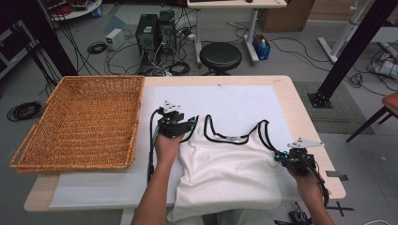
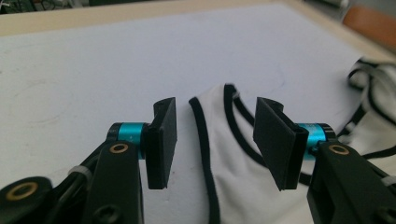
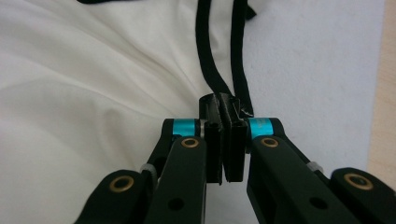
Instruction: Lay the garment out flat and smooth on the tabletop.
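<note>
White tank top (image 1: 225, 173) flat on the desk's (image 1: 281, 84) near edge, your right claw (image 3: 225, 108) clenched on its right strap, left claw (image 2: 215, 135) released astride the left strap, ungripped; lift and wicker basket (image 1: 80, 122) at left remain

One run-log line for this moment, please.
left gripper: open at strap | right gripper: shut on black-trimmed white tank top | woven wicker basket: empty

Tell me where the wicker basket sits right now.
In the high view the wicker basket sits at the table's left end, overhanging its left edge, beside the white mat and left of the left gripper.
</note>
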A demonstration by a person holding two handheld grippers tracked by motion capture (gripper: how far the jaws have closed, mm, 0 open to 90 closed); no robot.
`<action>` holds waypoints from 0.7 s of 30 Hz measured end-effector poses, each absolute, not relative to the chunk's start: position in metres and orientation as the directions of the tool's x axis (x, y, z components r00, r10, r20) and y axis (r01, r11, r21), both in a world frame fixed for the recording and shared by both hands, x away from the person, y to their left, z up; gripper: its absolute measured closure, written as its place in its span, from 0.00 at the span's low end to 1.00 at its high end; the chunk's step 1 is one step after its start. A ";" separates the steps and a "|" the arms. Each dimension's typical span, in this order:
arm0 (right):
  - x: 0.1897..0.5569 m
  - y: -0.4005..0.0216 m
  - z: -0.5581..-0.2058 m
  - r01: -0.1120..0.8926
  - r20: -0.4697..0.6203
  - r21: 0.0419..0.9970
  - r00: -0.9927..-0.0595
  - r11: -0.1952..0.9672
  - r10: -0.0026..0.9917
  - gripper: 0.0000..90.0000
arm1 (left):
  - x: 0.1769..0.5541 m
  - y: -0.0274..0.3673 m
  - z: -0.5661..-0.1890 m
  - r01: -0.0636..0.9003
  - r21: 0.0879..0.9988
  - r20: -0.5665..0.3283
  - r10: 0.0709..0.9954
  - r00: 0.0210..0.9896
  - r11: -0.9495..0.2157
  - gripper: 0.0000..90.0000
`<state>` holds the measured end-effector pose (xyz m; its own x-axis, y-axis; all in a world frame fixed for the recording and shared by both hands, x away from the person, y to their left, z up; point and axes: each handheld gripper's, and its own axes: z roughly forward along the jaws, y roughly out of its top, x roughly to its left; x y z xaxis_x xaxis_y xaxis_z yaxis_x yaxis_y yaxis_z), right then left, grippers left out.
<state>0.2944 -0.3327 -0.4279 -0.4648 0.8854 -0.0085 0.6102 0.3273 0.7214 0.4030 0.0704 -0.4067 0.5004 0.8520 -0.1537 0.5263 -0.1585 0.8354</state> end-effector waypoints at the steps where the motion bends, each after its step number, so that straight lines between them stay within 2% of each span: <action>1: 0.293 -0.332 -0.426 0.605 -0.018 0.724 -0.462 0.330 0.887 0.93 | 0.408 0.068 -0.410 0.533 0.833 -0.169 0.849 0.500 -0.148 0.55; 4: 0.293 -0.334 -0.417 0.595 0.003 0.750 -0.437 0.287 0.899 0.81 | 0.422 0.064 -0.420 0.559 0.823 -0.221 0.851 0.477 -0.099 0.55; 5: 0.294 -0.336 -0.415 0.591 0.010 0.759 -0.433 0.275 0.901 0.74 | 0.426 0.062 -0.424 0.572 0.813 -0.216 0.855 0.472 -0.110 0.55; 10: 0.304 -0.342 -0.402 0.575 0.027 0.785 -0.405 0.232 0.914 0.58 | 0.437 0.050 -0.447 0.640 0.752 -0.215 0.858 0.466 -0.159 0.55; 12: 0.309 -0.344 -0.400 0.575 0.035 0.790 -0.390 0.213 0.920 0.55 | 0.436 0.047 -0.448 0.635 0.752 -0.177 0.873 0.454 -0.177 0.66; 13: 0.312 -0.343 -0.398 0.576 0.040 0.791 -0.383 0.204 0.923 0.52 | 0.436 0.048 -0.448 0.647 0.743 -0.203 0.862 0.464 -0.173 0.81; 14: 0.316 -0.343 -0.398 0.577 0.044 0.792 -0.379 0.199 0.924 0.52 | 0.435 0.049 -0.447 0.652 0.734 -0.190 0.865 0.465 -0.190 0.94; 17: 0.327 -0.340 -0.395 0.574 0.048 0.795 -0.379 0.194 0.924 0.52 | 0.429 0.063 -0.438 0.645 0.754 -0.184 0.906 0.382 -0.119 0.96; 21: 0.351 -0.333 -0.393 0.574 0.065 0.802 -0.364 0.169 0.929 0.52 | 0.417 0.100 -0.416 0.585 0.810 -0.234 0.930 0.283 0.026 0.96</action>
